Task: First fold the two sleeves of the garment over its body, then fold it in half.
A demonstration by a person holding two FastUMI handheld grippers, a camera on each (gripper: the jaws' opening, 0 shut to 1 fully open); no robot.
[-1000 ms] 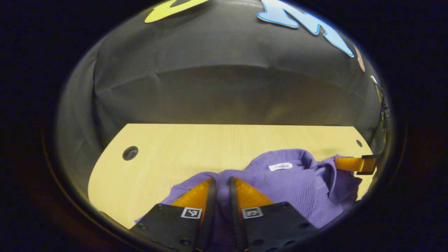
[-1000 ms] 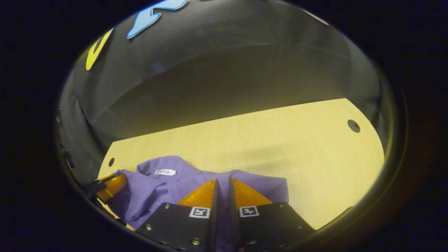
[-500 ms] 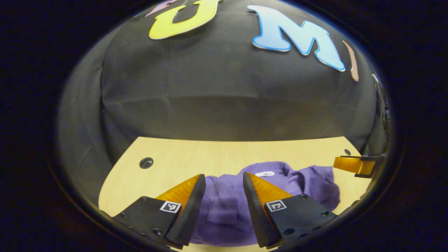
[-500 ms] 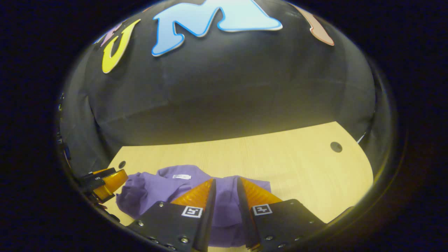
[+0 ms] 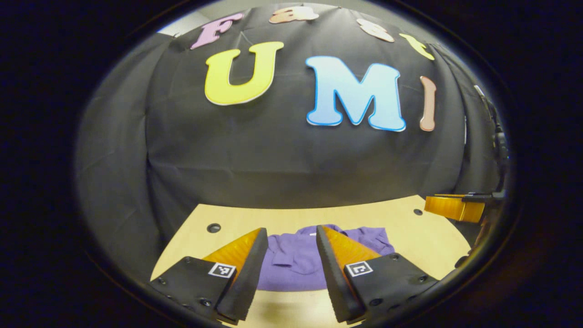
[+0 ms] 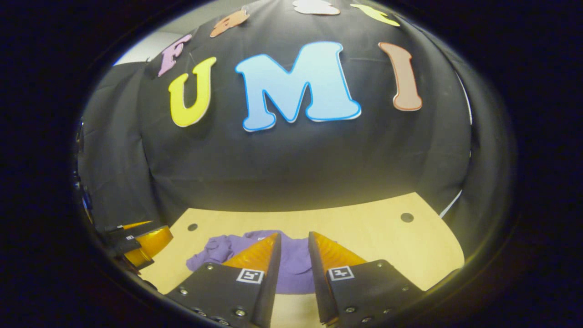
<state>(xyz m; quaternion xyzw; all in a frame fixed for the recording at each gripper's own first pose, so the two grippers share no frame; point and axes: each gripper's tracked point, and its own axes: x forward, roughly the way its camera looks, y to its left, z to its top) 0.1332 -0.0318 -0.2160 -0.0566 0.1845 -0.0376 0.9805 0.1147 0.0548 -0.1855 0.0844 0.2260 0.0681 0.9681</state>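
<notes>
A purple knit garment (image 5: 296,262) lies on the light wooden table (image 5: 410,237) as a compact folded bundle, collar on the far side. My left gripper (image 5: 291,230) hovers well back from it and above it, open, with nothing between its fingers. In the right gripper view the garment (image 6: 218,248) lies beyond and below my right gripper (image 6: 294,236), whose fingers stand apart and hold nothing. Each view shows the other gripper off to the side: the right gripper (image 5: 453,207) and the left gripper (image 6: 145,241). The garment's near edge is hidden behind the fingers.
The table (image 6: 387,241) has a rounded outline and small cable holes (image 5: 213,228) (image 6: 406,217) near its far corners. Black cloth walls rise close behind the table and around its sides. Bare wood stretches to the garment's right (image 6: 364,232).
Both grippers, shut on the garment a second ago, have opened, let it go and drawn back and up. The garment now lies folded and farther off.
</notes>
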